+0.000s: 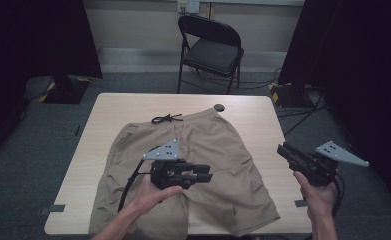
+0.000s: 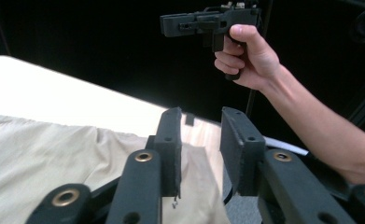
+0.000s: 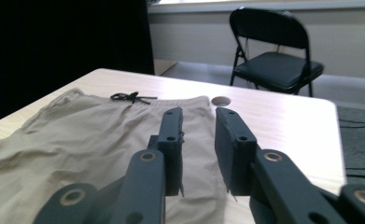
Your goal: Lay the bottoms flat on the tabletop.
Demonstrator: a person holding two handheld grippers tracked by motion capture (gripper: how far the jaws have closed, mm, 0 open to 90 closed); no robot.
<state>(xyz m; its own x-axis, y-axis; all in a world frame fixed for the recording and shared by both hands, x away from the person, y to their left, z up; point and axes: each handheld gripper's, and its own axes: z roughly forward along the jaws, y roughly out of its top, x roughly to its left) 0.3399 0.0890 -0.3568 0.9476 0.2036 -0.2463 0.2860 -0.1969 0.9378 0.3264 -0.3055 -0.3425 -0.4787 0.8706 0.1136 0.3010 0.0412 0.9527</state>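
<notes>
Khaki cotton shorts (image 1: 188,170) lie flat, unfolded on the bench (image 1: 253,107). Left gripper (image 1: 203,176) and right gripper (image 1: 284,150) hover with jaws parted, empty; all handling remains.

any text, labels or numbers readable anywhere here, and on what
None can be read: the tan shorts, the table, the folding chair and both the left gripper and right gripper show no legible print.
The wall plate: too small to tell.
</notes>
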